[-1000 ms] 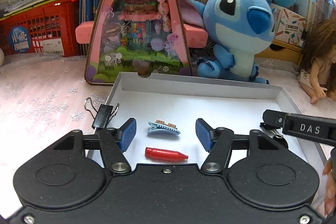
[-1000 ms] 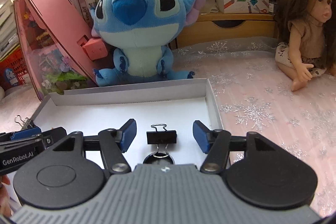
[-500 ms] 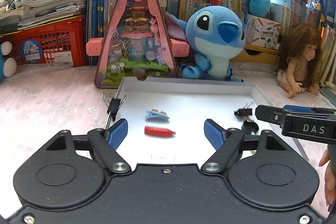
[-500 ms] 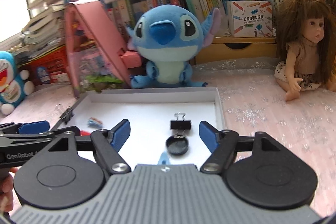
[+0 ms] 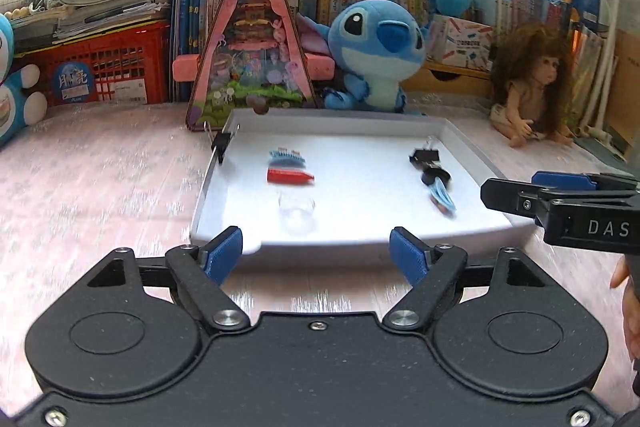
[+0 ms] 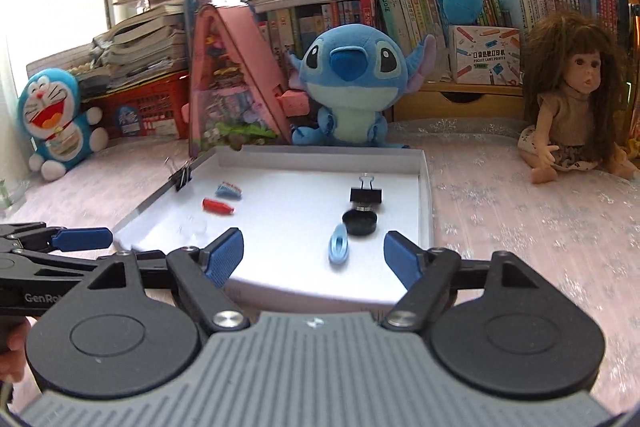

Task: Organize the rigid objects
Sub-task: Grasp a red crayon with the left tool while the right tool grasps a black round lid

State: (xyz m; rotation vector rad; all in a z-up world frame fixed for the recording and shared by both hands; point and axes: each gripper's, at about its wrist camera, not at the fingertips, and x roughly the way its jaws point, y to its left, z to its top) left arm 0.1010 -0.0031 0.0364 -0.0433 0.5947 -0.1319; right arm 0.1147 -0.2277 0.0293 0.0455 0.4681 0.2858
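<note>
A white tray (image 5: 400,231) (image 6: 425,183) lies on the pink table. In it are a blue hair clip (image 5: 286,157) (image 6: 229,190), a red piece (image 5: 289,177) (image 6: 217,207), a small clear piece (image 5: 297,207), a black binder clip (image 5: 425,157) (image 6: 365,194), a black round cap (image 6: 359,223) and a light blue clip (image 5: 442,198) (image 6: 338,247). Another binder clip (image 5: 221,143) (image 6: 181,178) grips the tray's left wall. My left gripper (image 5: 316,253) is open and empty at the tray's near edge. My right gripper (image 6: 314,254) is open and empty over the near edge.
Behind the tray stand a pink triangular toy house (image 5: 252,67), a blue Stitch plush (image 6: 352,83) and shelves of books. A doll (image 6: 572,107) sits at the right. A Doraemon plush (image 6: 56,115) and a red crate (image 5: 100,67) are at the left.
Both grippers have drawn back and up from inside the tray to its near edge. The things in the tray have stayed where they were.
</note>
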